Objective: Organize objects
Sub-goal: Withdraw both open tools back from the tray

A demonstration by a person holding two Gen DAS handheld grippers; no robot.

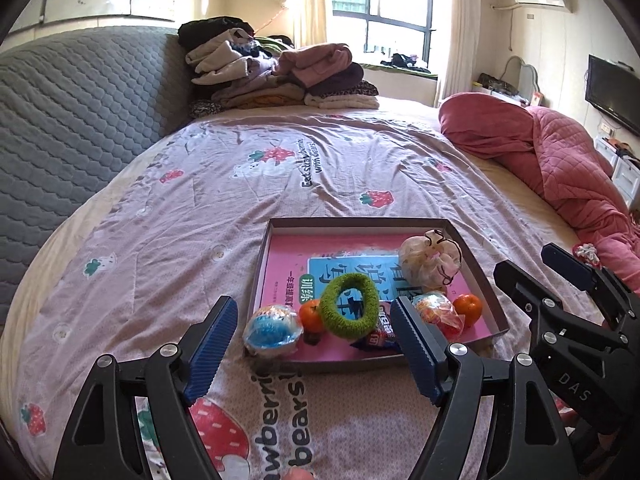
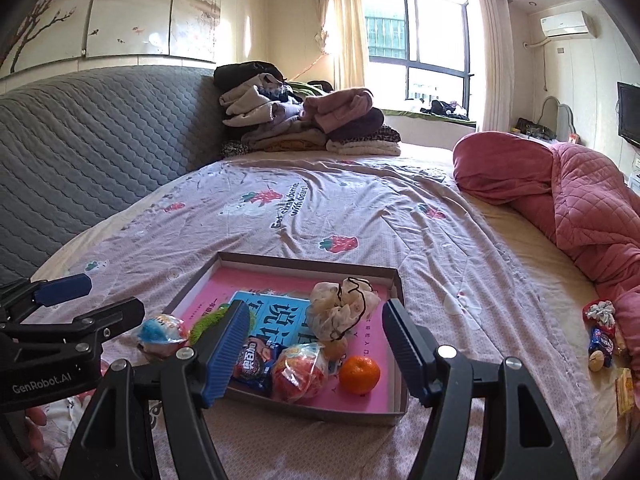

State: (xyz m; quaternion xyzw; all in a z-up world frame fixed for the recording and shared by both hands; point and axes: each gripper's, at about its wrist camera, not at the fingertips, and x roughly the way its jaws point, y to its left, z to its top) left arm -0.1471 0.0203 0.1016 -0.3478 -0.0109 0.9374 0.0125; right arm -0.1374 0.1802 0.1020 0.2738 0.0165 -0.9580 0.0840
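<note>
You've got both grippers hanging above the bed (image 1: 360,168) with nothing in either, so this reads as a pause between picks. Your left gripper (image 1: 316,350) has its fingers (image 1: 208,354) wide apart; the blue-wrapped ball (image 1: 272,330) sits just past the left one at the near-left corner of the shallow box (image 1: 360,222), likely parked low so it won't roll. Ahead, between those fingers, the green hair tie (image 1: 350,306) leans against a tangerine (image 1: 310,314), with a snack packet under it. Your right gripper (image 2: 316,354) is spread open too, framing the red-wrapped sweet (image 2: 298,372), the second tangerine (image 2: 359,374) and, farther ahead, the drawstring pouch (image 2: 340,312) lying on the pink book (image 2: 360,396) that lines the box. Everything gathered sits toward the near edge, I'd guess for easy reach. Far beyond your right fingers, loose snacks (image 2: 602,336) lie by the red quilt (image 2: 580,196), probably your next job.
</note>
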